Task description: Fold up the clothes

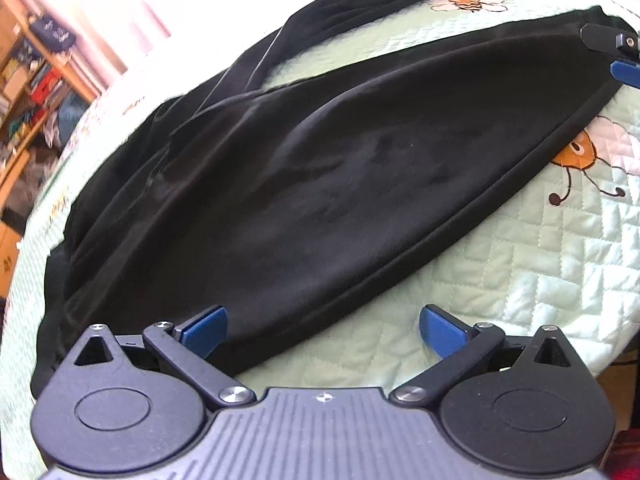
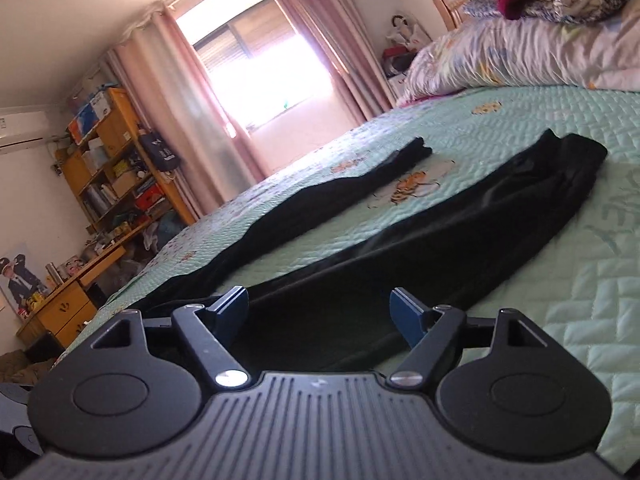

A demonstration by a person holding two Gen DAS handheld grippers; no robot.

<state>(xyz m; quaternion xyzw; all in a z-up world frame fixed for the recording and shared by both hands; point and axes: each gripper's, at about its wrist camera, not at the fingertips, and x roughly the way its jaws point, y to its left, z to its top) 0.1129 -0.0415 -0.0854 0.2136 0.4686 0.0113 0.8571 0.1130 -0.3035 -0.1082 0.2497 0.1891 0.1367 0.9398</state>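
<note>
A black garment lies spread flat on a mint-green quilted bedspread with bee pictures. One long narrow part of it stretches away toward the far side. My left gripper is open just above the garment's near corner, with the hem running between its blue pads and neither pad pressing on it. Part of my right gripper shows at the garment's far right corner. In the right wrist view the right gripper stands open low over the black garment, and the narrow part lies to the left.
A crumpled duvet and a pile of clothes lie at the head of the bed. Beyond the bed's left edge stand a wooden shelf and desk. A window with pink curtains is behind. Bare bedspread lies to the right of the garment.
</note>
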